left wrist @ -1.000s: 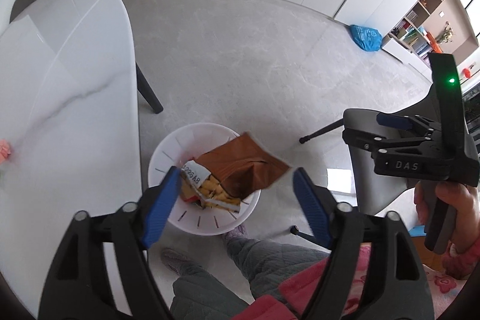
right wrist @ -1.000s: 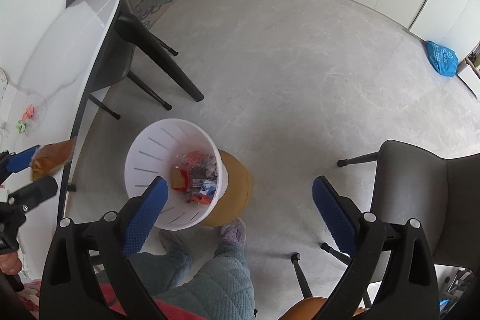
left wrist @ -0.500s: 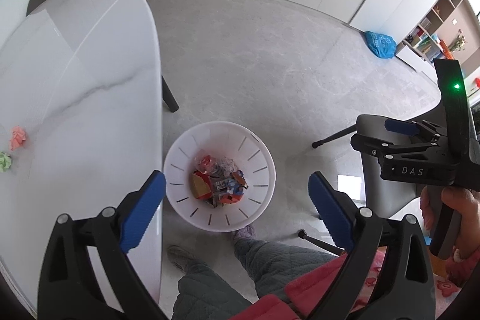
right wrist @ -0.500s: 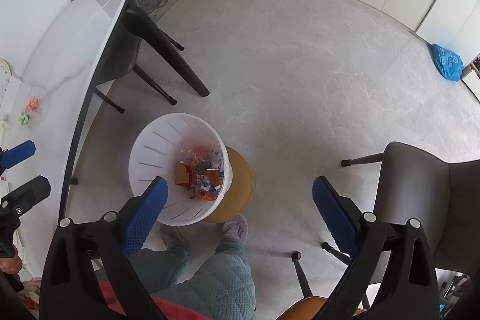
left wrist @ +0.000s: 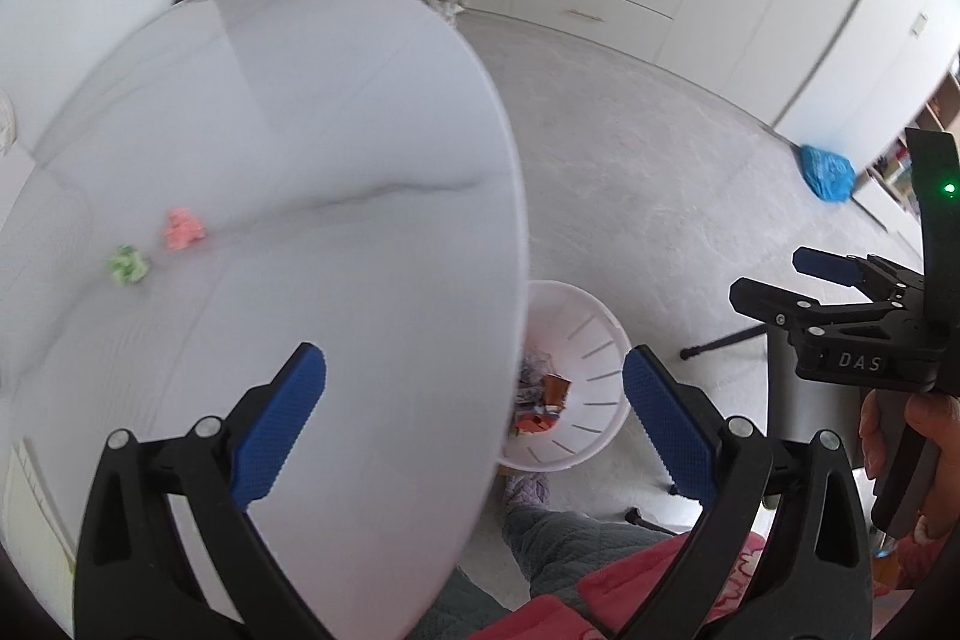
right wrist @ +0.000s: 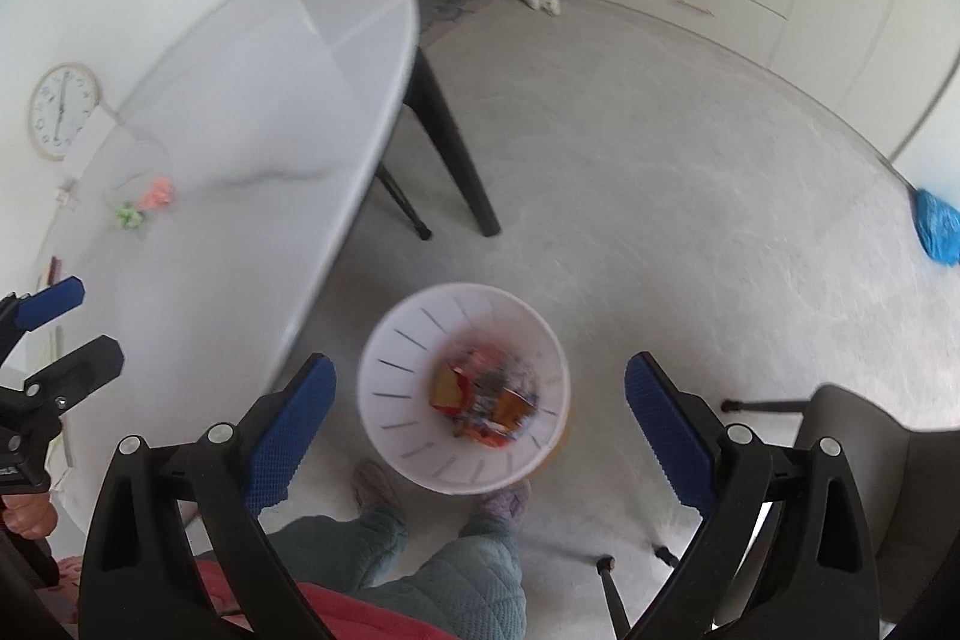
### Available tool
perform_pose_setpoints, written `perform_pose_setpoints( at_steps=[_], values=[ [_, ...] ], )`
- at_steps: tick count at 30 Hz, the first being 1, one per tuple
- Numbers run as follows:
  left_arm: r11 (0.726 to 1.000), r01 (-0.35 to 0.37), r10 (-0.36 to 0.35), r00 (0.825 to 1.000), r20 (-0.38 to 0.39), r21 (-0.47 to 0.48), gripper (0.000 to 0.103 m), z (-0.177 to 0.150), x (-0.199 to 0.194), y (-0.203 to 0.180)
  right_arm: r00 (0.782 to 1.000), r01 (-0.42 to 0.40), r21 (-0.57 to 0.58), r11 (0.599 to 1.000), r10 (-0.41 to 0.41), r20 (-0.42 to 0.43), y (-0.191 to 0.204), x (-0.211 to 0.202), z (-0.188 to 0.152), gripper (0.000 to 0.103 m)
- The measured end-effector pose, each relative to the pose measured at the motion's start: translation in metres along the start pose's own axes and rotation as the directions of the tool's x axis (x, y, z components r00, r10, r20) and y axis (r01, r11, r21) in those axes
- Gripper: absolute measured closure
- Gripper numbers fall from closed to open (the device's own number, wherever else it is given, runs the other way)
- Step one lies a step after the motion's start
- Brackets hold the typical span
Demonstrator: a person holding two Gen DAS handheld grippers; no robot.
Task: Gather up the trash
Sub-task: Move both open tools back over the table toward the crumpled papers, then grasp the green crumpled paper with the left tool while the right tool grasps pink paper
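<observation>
White table (left wrist: 288, 148) bare around two paper wads (left wrist: 156, 250), open floor (right wrist: 630, 196) beyond bin (right wrist: 384, 376), chair (right wrist: 900, 466) rightward

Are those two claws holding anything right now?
No. The left claw and right claw are both open and empty; the wrappers lie in the white bin.

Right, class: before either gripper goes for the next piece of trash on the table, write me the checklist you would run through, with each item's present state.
1. Left gripper open and holding nothing: ok.
2. Right gripper open and holding nothing: ok.
3. Trash left on the white table: ok, a pink scrap and a green scrap lie close together.
4. Nothing between the left gripper and the scraps: ok, bare tabletop.
5. White bin upright on the floor beside the table, with room: ok.
6. Sharp view for aiming: not ok, both views are motion-blurred.
</observation>
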State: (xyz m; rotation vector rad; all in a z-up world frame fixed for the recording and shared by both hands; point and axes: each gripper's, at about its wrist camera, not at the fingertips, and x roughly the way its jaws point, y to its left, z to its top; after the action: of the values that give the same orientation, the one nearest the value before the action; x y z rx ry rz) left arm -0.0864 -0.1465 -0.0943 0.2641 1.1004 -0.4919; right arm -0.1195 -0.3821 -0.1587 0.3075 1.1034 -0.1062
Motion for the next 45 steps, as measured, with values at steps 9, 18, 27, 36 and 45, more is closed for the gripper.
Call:
perform_pose_setpoints(
  at_steps=[9, 18, 27, 36, 45],
  values=[
    [0.971, -0.111, 0.12, 0.992, 0.029, -0.209, 0.008, -0.018, -0.03, 0.105, 0.992, -0.126, -0.15, 0.981, 0.128, 0.004, 0.1, 0.01, 0.025, 0.004],
    [0.93, -0.17, 0.189, 0.982, 0.025, -0.327, 0.008, -0.032, -0.042, 0.168, 0.982, -0.187, -0.258, 0.948, 0.183, -0.04, 0.167, 0.023, 0.036, 0.004],
    [0.914, -0.177, 0.199, 0.98, 0.022, -0.366, 0.008, -0.032, -0.036, 0.2, 0.979, -0.205, -0.332, 0.921, 0.194, -0.065, 0.207, 0.038, 0.056, 0.004],
    [0.882, -0.186, 0.21, 0.978, 0.007, -0.434, 0.008, -0.039, -0.032, 0.225, 0.971, -0.24, -0.464, 0.853, 0.22, -0.097, 0.275, 0.085, 0.091, 0.006],
    [0.834, -0.199, 0.215, 0.976, -0.029, -0.514, 0.008, -0.042, -0.017, 0.258, 0.964, -0.267, -0.523, 0.81, 0.214, -0.161, 0.331, 0.149, 0.119, 0.026]
  ],
)
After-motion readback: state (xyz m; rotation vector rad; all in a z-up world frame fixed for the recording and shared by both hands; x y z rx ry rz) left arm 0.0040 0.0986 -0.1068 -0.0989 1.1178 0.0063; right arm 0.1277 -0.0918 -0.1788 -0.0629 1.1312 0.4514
